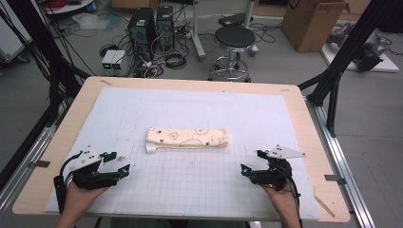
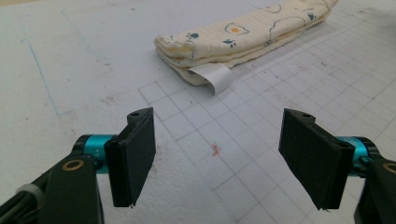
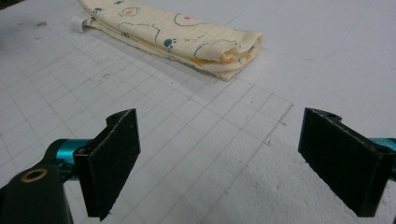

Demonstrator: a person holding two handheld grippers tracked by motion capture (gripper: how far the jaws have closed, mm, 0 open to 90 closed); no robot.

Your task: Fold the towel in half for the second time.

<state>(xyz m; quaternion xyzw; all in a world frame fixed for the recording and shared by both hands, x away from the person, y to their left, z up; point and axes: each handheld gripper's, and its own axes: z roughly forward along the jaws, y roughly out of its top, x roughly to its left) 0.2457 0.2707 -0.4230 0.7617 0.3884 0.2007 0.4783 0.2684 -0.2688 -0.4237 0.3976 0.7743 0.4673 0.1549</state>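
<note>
A cream cloth [image 1: 187, 138] with small printed figures lies folded into a long narrow strip at the middle of the white gridded mat [image 1: 204, 109]. A white label [image 2: 215, 77] sticks out at its left end. My left gripper [image 1: 119, 163] rests low at the near left of the mat, open, with nothing between its jaws. My right gripper [image 1: 252, 161] sits at the near right, also open and empty. Both point toward the cloth [image 2: 243, 35] from a distance, and the folded right end of the cloth [image 3: 187, 39] lies ahead of the right gripper [image 3: 219, 163].
The mat covers a wooden table [image 1: 304, 114] with edges all around. Behind the table stand a black stool [image 1: 234, 40], computer towers [image 1: 142, 28], cables and a cardboard box [image 1: 311, 21]. Black frame posts [image 1: 337, 71] rise at both sides.
</note>
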